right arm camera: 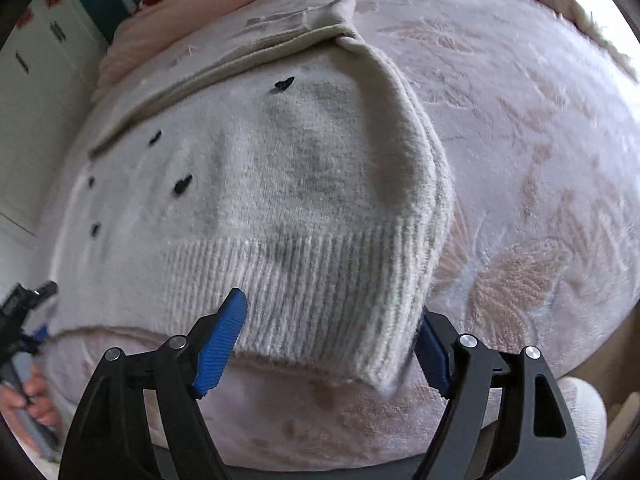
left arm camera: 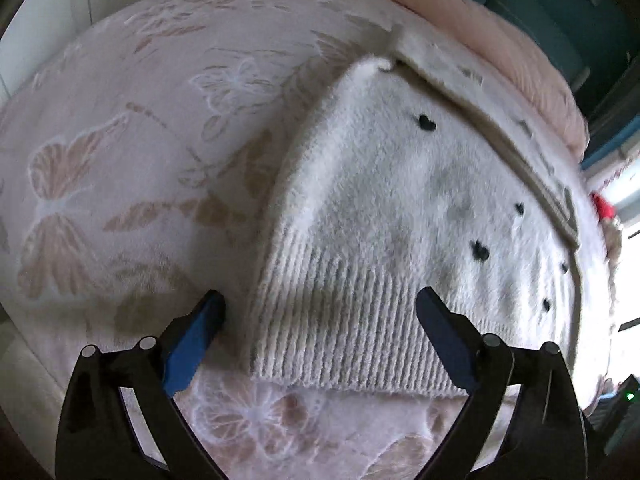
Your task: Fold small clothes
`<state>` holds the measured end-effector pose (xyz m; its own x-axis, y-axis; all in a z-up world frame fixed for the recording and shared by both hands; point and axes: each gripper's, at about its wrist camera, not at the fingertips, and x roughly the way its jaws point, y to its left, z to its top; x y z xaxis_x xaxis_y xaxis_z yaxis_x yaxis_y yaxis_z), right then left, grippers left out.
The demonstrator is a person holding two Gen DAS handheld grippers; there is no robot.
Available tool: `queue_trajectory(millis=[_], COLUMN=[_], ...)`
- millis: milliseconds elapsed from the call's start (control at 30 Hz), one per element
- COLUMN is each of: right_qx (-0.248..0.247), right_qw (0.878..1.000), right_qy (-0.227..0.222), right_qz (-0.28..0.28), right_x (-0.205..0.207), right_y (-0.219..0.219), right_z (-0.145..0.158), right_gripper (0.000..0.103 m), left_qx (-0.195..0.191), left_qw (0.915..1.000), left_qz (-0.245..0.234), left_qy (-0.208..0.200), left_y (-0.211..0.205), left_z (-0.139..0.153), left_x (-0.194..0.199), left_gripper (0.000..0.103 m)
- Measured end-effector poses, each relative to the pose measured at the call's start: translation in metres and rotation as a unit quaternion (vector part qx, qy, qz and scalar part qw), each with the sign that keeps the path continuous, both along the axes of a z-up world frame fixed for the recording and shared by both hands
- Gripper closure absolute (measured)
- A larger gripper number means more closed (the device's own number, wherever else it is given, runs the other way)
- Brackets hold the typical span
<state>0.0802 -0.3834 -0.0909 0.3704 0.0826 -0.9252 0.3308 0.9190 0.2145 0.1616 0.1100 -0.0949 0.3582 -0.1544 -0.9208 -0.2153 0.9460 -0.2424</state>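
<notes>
Both tools wide at the sweater (left arm camera: pixel 400 208) hem, left tool (left arm camera: pixel 320 320), right tool (right arm camera: pixel 332 332): pinching blanket (left arm camera: pixel 120 160) too would drag the fold.

Sweater (left arm camera: pixel 400 208) on blanket (left arm camera: pixel 120 160), folded garment (left arm camera: pixel 500 120) just behind it
</notes>
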Motion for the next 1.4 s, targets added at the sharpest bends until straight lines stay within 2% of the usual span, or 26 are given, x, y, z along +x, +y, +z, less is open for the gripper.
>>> queue_trajectory(millis=[67,200,300,433,467,533,600,700,733,767,800,833,867,933,1067,1133,1233,1333,1400], right_qx=[-0.017,-0.009,-0.002,-0.008,-0.009,-0.008,-0.006,-0.002,0.002,0.011,0.020,0.041,0.065,0.134,0.148,0.139,0.112,0.082,0.054], right_qw=[1.000,1.000,1.000,1.000,1.000,1.000,1.000,1.000,1.000,1.000,1.000,0.999,0.998,0.990,0.986,0.987,0.989,0.990,0.986], right_qy=[0.003,0.005,0.008,0.008,0.008,0.006,0.005,0.004,0.003,-0.002,-0.006,-0.010,-0.012,-0.024,-0.067,-0.081,-0.085,-0.054,-0.011], right_qz=[0.007,0.007,0.007,0.012,0.013,0.014,0.014,0.010,0.007,0.001,-0.003,-0.009,-0.013,-0.039,-0.029,-0.009,0.034,0.102,0.160], right_x=[0.001,-0.001,0.003,0.005,0.005,0.005,0.007,0.009,0.009,0.010,0.010,0.011,0.012,0.012,0.001,-0.009,-0.032,-0.060,-0.086], right_y=[0.005,0.000,-0.001,0.003,0.004,0.004,0.003,0.002,0.001,-0.002,-0.005,-0.011,-0.015,-0.032,-0.042,-0.043,-0.042,-0.035,-0.025], right_z=[0.000,-0.001,-0.002,-0.002,-0.002,-0.002,-0.003,-0.004,-0.003,-0.002,-0.002,-0.001,-0.002,-0.001,0.035,0.056,0.086,0.103,0.105], right_gripper=[0.026,0.026,0.026,0.026,0.026,0.026,0.025,0.026,0.028,0.037,0.058,0.074,0.091,0.092,0.093,0.093,0.094,0.094,0.094], left_qx=[0.004,-0.004,-0.003,0.036,0.034,0.023,0.039,0.036,0.023,0.012,-0.002,-0.008,-0.012,-0.047,-0.101,-0.118,-0.109,-0.109,-0.108], left_qw=[0.9999,0.9998,0.9999,0.9979,0.9978,0.9989,0.9988,0.9992,0.9995,0.9994,0.9990,0.9989,0.9988,0.9981,0.9945,0.9921,0.9907,0.9884,0.9866], left_qz=[-0.015,-0.018,0.013,0.051,0.052,0.041,0.027,-0.002,-0.015,-0.025,-0.040,-0.045,-0.046,-0.039,-0.020,-0.032,-0.069,-0.103,-0.123], left_qy=[0.006,0.011,-0.002,-0.019,-0.023,-0.005,-0.009,-0.014,-0.018,-0.020,-0.017,-0.011,-0.006,0.003,-0.019,-0.030,-0.042,-0.026,-0.005], left_y=[-0.003,-0.002,0.008,0.019,0.021,0.021,0.014,0.001,-0.005,-0.009,-0.014,-0.018,-0.019,-0.017,-0.004,0.002,0.008,0.017,0.026], left_z=[0.000,-0.001,0.003,0.009,0.009,-0.002,-0.003,-0.003,-0.001,0.001,0.003,0.003,0.004,0.009,0.043,0.065,0.096,0.109,0.108], left_x=[0.000,0.002,0.002,0.000,0.000,0.002,0.003,0.008,0.010,0.011,0.014,0.018,0.019,0.023,0.012,-0.002,-0.031,-0.071,-0.105], left_gripper=[0.010,0.007,0.007,0.007,0.007,0.007,0.005,0.007,0.011,0.025,0.048,0.057,0.078,0.084,0.087,0.089,0.093,0.093,0.093])
